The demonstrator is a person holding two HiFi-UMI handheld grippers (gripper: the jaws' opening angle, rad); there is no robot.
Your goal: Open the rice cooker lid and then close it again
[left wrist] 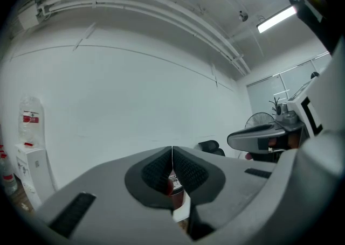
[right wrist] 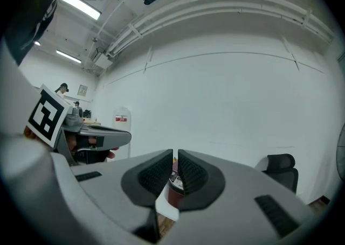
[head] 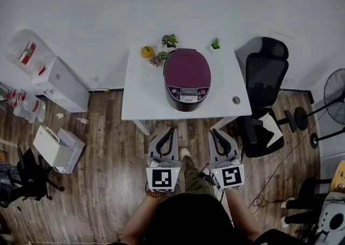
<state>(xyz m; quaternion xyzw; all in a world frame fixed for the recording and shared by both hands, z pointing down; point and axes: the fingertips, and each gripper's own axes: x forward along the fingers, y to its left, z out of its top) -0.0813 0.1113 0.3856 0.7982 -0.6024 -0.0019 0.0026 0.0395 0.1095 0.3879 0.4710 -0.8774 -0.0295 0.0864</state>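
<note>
Water dispenser point(head: 58, 83) stands by the left wall. Left gripper point(head: 171, 131) is level before the table point(head: 141, 98), jaws together, empty. The cooker point(head: 187, 78) sits mid-table, lid down. Right gripper point(head: 215, 131) is also closed, empty. Chair point(head: 266, 77) stands on the right.

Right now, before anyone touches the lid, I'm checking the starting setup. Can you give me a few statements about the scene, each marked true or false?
1. The rice cooker has its lid closed. True.
2. The left gripper grips the cooker's lid. False: its fingers are shut on nothing, short of the table.
3. The right gripper is shut and empty. True.
4. In the head view, the office chair stands left of the table. False: it stands to the right; the water dispenser is on the left.
5. Small potted plants stand behind the cooker, near the wall. True.
</note>
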